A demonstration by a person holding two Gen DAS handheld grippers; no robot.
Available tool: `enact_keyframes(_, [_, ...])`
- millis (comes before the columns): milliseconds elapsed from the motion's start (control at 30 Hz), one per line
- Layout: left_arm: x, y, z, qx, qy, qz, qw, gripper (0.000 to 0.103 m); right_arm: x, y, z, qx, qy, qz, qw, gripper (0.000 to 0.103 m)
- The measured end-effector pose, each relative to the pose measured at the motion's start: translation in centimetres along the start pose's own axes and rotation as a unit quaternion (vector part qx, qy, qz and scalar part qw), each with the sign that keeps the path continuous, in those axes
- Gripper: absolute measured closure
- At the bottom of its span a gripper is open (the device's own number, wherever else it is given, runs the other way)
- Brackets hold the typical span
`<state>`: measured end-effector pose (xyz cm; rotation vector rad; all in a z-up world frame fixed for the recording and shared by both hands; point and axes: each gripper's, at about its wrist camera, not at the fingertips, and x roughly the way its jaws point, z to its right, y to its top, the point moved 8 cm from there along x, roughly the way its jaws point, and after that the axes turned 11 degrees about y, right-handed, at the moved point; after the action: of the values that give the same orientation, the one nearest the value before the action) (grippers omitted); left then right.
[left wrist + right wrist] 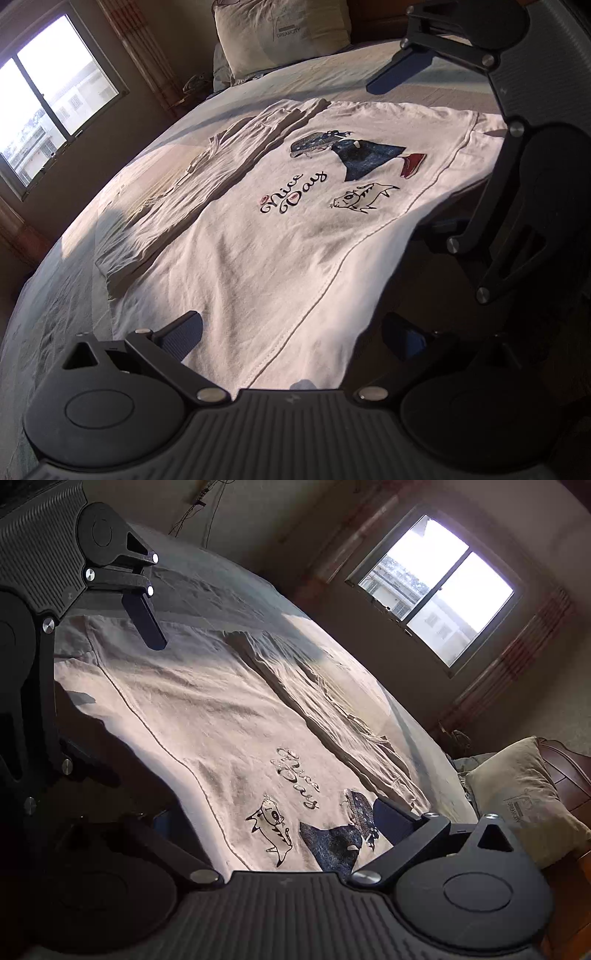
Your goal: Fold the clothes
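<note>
I've got the white T-shirt (258, 236) spread print-up on the bed (66, 325), its far side already turned in as a long flap (207, 173) toward the window (55, 103). The near side hangs off the mattress edge. Both grippers sit over that near edge, jaws spread wide, holding nothing — left gripper (291, 332) by the hem end, right gripper (269, 823) up by the print, toward the pillow (524, 797). Fabric looks like thin cotton: light, limp, creases easily, will sag between two pinch points and drag on the sheet. I'd pinch along the near side seam (354, 251), one grip near the shoulder, one near the hem, and bite both layers — a single layer would peel away.
</note>
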<state>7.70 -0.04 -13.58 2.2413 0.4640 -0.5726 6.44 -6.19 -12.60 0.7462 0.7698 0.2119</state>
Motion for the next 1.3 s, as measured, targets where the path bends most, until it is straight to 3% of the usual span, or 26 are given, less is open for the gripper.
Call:
enact_keyframes(200, [-0.1,0.1,-0.4,0.057,0.078,0.021,0.9951,0.001,0.3,-1.1,-0.6,-0.01,0.015,-0.017,1.0,0.0])
enact_keyframes(367, [-0.4,1.9,0.6,0.069,0.057,0.04,0.9951,0.001,1.3,-1.0,-2.4,-0.038,0.003,-0.02,0.999,0.0])
enact_keyframes(500, [0.2,1.8,0.9,0.107,0.067,0.041,0.9912,0.001,1.2,-1.4,-1.8,-0.051,-0.013,-0.024,0.998,0.0])
enact_keyframes(800, [-1.3,-2.1,-1.5,0.158,0.134,0.021,0.978,0.001,-1.4,-6.2,2.5,-0.085,-0.081,-0.078,0.99,0.0])
enact_keyframes(967, [-1.7,-0.9,-0.1,0.184,0.152,0.033,0.9706,0.001,-1.2,-6.6,2.9,-0.085,-0.093,-0.09,0.988,0.0])
enact_keyframes(1100, [-2.2,1.0,1.8,0.193,0.148,0.056,0.9685,0.001,-0.7,-4.6,1.0,-0.093,-0.077,-0.067,0.99,0.0])
enact_keyframes(1300, [-2.2,-0.8,0.1,0.193,0.163,0.043,0.9666,0.0,-0.9,-4.8,1.4,-0.086,-0.08,-0.07,0.991,0.0])
